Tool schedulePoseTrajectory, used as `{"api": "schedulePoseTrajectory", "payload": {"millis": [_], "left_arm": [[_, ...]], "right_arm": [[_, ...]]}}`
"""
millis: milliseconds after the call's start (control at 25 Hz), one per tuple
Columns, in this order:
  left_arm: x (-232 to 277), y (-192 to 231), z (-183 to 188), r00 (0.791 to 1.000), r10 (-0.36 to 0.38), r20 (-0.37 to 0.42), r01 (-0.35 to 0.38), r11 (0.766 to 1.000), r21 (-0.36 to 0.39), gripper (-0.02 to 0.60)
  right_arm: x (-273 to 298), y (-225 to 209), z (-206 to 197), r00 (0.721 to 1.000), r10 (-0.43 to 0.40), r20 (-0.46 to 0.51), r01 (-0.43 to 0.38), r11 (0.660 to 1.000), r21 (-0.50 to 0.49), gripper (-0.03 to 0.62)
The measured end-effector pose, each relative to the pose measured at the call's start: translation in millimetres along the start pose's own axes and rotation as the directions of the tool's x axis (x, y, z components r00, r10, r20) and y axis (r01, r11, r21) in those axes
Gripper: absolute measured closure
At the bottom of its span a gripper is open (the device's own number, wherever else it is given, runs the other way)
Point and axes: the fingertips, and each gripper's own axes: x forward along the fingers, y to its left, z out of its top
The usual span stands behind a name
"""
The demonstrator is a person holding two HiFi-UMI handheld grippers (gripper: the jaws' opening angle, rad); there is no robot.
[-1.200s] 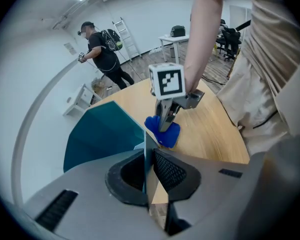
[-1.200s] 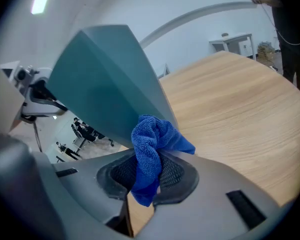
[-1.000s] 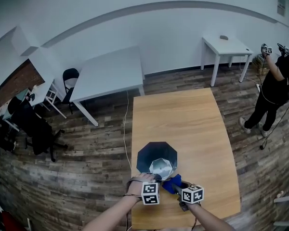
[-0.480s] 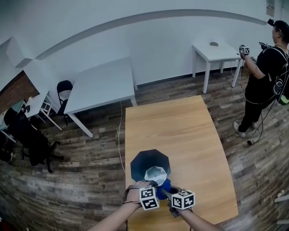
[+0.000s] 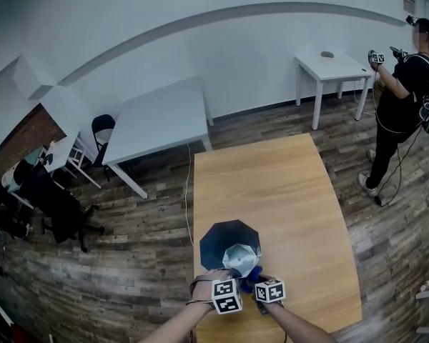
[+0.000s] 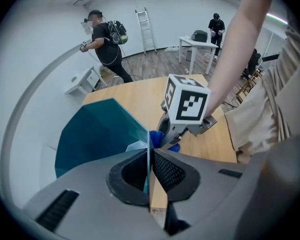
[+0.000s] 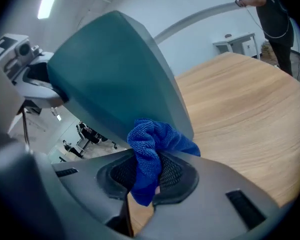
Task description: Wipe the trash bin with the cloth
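Teal faceted plastic trash bin (image 5: 220,240) stands at the near left of the light wooden table (image 5: 272,184), close to its near edge, with both grippers crowded against its near side. The left gripper (image 6: 150,156) has just been closing, and the bin's thin wall is pinched edge-on between its pads at the rim. The right gripper (image 7: 149,176) is clamped on a bunched blue microfibre cloth (image 7: 151,141), whose free puff lies against the bin's outer wall, low on the near right.

The likeliest trouble is the bin shifting. It looks light and sits near the table's edge, so a firm stroke with the cloth could slide or tip it if the pinch on the thin rim slips. The cloth is caught by only a fold, and drag along the plastic could pull it out of the jaws. The two grippers are just beside each other and could knock together in a wide stroke.

The bin appears upright. Its long axis runs vertically and its many-sided mouth faces up toward the head camera, flaring wider than the base. A silvery patch (image 5: 241,252) shows inside; what it is cannot be told.
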Motion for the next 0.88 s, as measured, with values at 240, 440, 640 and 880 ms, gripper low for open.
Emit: {"api": "schedulePoseTrajectory", "payload": {"millis": [240, 440, 640, 880], "left_arm": [[3, 4, 1, 1.0, -0.016, -0.001, 0.016, 1.0, -0.002, 0.552], [2, 6, 2, 0.999, -0.033, -0.001, 0.033, 0.999, -0.014, 0.554], [6, 7, 2, 1.0, -0.023, -0.006, 0.023, 1.0, -0.012, 0.554], [-14, 12, -8, 0.998, 0.061, 0.015, -0.062, 0.996, 0.061, 0.518]], "right_arm": [[46, -47, -20, 0.992, -0.113, -0.055, 0.116, 0.992, 0.046, 0.514], [63, -64, -33, 0.984, -0.166, -0.063, 0.173, 0.979, 0.109, 0.514], [59, -64, -34, 0.985, -0.157, -0.071, 0.164, 0.98, 0.109, 0.514], [17, -25, -35, 0.996, -0.023, -0.085, 0.026, 0.999, 0.043, 0.514]]}}
